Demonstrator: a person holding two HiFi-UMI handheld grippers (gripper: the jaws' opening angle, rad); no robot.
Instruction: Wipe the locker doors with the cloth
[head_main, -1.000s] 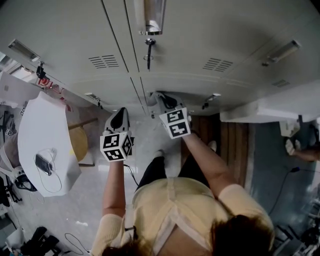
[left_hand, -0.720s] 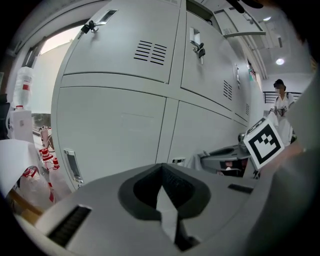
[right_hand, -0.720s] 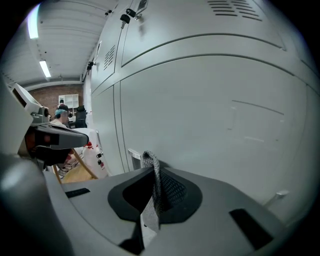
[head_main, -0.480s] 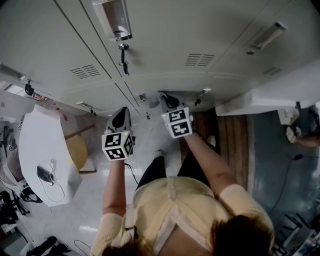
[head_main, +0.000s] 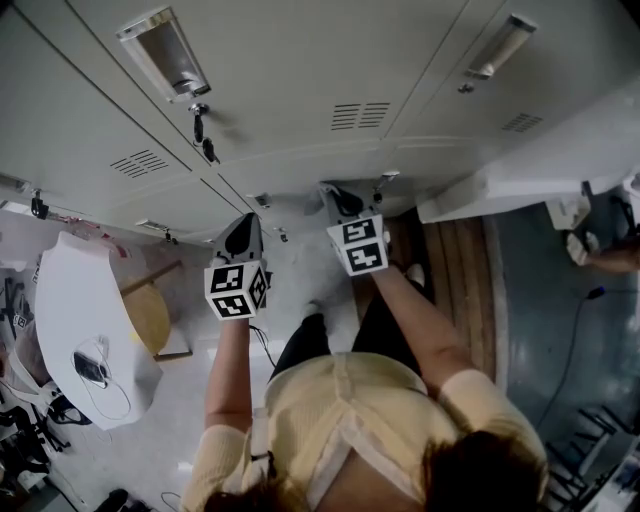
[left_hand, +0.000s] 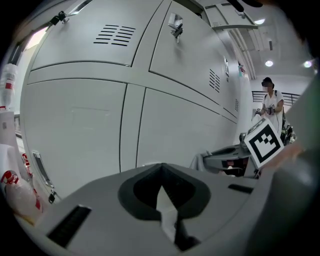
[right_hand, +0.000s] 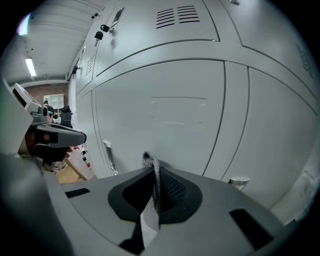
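Right gripper (right_hand: 152, 172): grey moulded jaws clenched on the cloth (right_hand: 150, 166). The cloth is dark grey with an open mesh weave, and one narrow fold stands up out of the seam. The fold sits just before the lower locker doors (right_hand: 165, 115); contact cannot be told.

Left gripper (left_hand: 162, 187): jaws pressed together with nothing held. It is level with the right gripper and aimed at the same lower doors. Each gripper carries a cube of black-and-white square markers.

The locker doors are smooth pale-grey sheet metal with thin dark seams. A slim vertical handle (right_hand: 109, 155) sits left of the cloth. Louvred vents (right_hand: 176, 16) are on the upper doors, with keys (head_main: 200, 125) hanging from a lock.

Away from the lockers, on the person's left: a white rounded table (head_main: 60, 290).
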